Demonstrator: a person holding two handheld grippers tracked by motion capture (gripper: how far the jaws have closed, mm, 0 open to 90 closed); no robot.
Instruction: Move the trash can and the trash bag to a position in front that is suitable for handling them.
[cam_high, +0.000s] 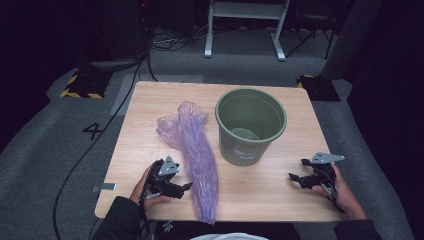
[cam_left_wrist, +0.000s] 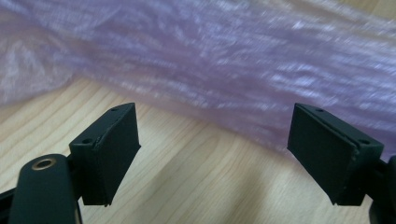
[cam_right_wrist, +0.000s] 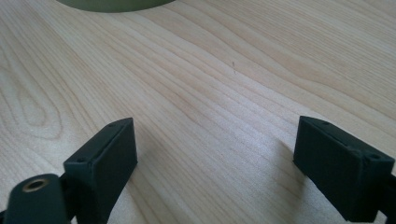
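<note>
From the high view we see a light wooden worktop (cam_high: 150, 125) on a grey carpeted floor (cam_high: 45, 145). Taking the worktop as a clock face, a green plastic bin (cam_high: 250, 125) stands upright at about two o'clock from its centre, mouth open upward. Just beside the bin, toward nine o'clock of it, a crumpled purple plastic bag (cam_high: 197, 155) lies stretched out flat, running from near the worktop's middle down to the near edge at six o'clock; bag and bin lie close, and we cannot tell whether they touch.

Our left hand-held gripper (cam_high: 186, 187) sits at about seven o'clock, low over the wood, its tips pointing toward three o'clock at the bag's lower part. In the left gripper view its jaws are spread wide with nothing between them, and the bag (cam_left_wrist: 224, 60) lies just beyond them across the wood.

Our right hand-held gripper (cam_high: 295, 177) sits at about four o'clock, well apart from the bag, pointing toward nine o'clock. In the right gripper view its jaws are likewise released, bare wood (cam_right_wrist: 210, 102) between them, and the bin's base (cam_right_wrist: 112, 4) shows at twelve o'clock.
</note>
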